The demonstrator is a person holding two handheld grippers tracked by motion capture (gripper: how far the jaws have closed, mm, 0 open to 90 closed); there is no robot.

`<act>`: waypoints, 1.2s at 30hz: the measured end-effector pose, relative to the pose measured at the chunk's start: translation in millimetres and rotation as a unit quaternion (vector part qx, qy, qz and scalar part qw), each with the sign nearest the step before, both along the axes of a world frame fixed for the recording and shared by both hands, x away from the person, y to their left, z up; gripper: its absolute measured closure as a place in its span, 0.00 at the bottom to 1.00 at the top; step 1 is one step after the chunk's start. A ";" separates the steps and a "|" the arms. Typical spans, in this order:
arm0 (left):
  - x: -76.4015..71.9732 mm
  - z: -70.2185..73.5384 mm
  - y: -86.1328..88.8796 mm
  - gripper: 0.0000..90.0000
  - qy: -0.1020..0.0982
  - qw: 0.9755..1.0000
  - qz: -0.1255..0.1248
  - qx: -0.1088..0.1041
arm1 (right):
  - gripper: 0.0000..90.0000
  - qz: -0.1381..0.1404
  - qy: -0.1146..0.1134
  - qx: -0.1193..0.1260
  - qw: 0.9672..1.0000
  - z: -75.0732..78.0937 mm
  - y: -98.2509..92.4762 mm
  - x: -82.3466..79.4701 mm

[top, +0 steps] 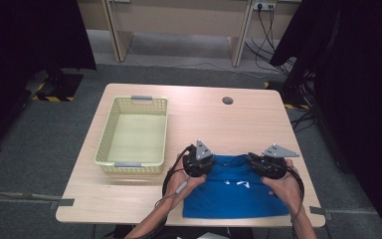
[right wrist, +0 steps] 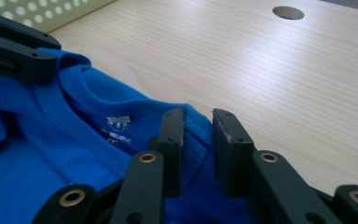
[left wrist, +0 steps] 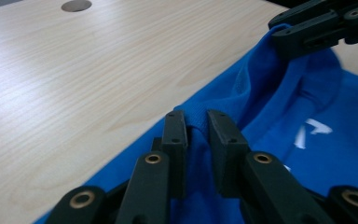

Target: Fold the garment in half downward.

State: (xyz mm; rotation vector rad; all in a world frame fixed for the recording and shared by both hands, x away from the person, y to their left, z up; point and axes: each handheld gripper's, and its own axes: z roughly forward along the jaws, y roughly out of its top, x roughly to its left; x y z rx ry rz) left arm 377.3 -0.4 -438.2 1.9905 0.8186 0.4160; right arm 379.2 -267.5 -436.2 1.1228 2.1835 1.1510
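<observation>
A blue T-shirt (top: pixel 238 194) with a white print lies on the near part of the wooden table (top: pixel 219 124), collar towards the far side. My left gripper (top: pixel 205 162) is shut on the shirt's edge left of the collar; in the left gripper view a fold of blue cloth (left wrist: pixel 279 107) is pinched between the left gripper's (left wrist: pixel 197 122) jaws. My right gripper (top: pixel 263 164) is shut on the ribbed collar edge at the right, seen close up in the right gripper view (right wrist: pixel 199 122). The shirt's neck label (right wrist: pixel 119 122) shows inside the collar.
A pale yellow plastic basket (top: pixel 107 129) with grey handles stands on the table's left half and holds nothing. A round cable hole (top: pixel 227 100) sits near the table's far edge. Desk legs and cables lie beyond the table.
</observation>
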 end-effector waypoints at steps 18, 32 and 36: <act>-65.0 6.7 11.9 0.80 -0.015 0.998 -0.058 -0.012 | 0.74 0.032 -0.026 0.017 0.999 9.2 -14.1 -83.4; -57.3 17.1 19.0 0.71 -0.019 0.998 -0.043 -0.037 | 0.68 0.015 -0.037 0.021 0.999 23.3 -20.5 -81.2; -48.3 6.3 17.3 0.65 -0.008 0.999 -0.031 -0.029 | 0.67 0.008 -0.023 0.014 1.000 15.8 -21.9 -72.5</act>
